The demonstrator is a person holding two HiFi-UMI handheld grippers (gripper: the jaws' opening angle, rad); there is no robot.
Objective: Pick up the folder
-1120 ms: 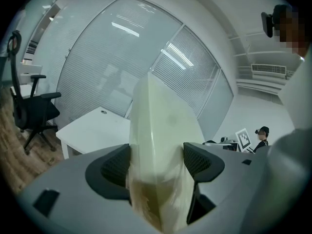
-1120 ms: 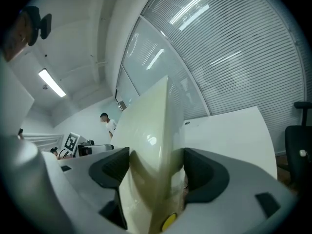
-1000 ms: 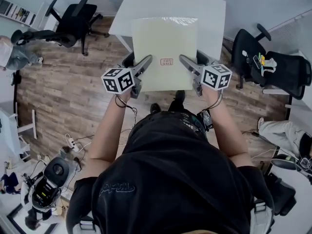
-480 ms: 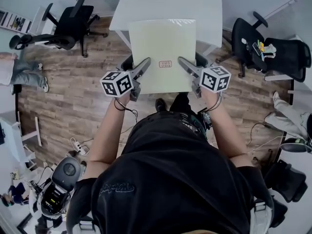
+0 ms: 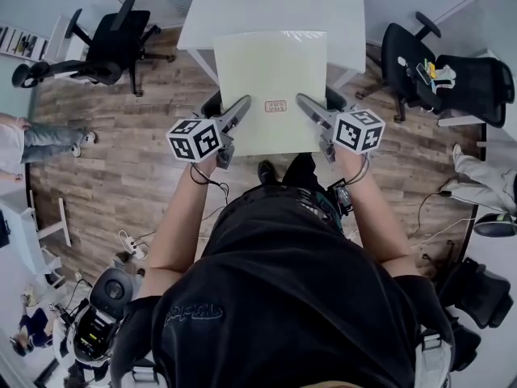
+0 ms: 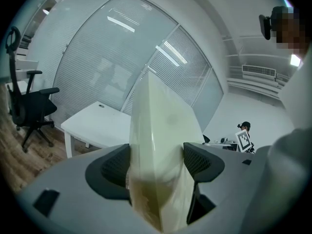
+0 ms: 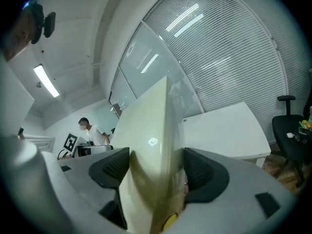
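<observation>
A pale yellow-green folder (image 5: 271,87) with a small red label is held up in the air, level, above the floor and the near edge of a white table (image 5: 275,10). My left gripper (image 5: 241,107) is shut on the folder's near left edge. My right gripper (image 5: 303,105) is shut on its near right edge. In the left gripper view the folder (image 6: 161,155) stands edge-on between the black pads (image 6: 112,167). The right gripper view shows the same folder (image 7: 148,150), pinched between both pads (image 7: 202,172).
The white table stands just beyond the folder. Black office chairs stand at the left (image 5: 109,43) and at the right (image 5: 456,75). A person (image 5: 28,140) walks at the far left, and another person's legs (image 5: 485,184) show at the right. Cables and equipment (image 5: 105,297) lie on the wooden floor.
The folder and both grippers have stayed almost still, drifting slightly. The person at the left has walked down the frame, and the legs at the right have shifted.
</observation>
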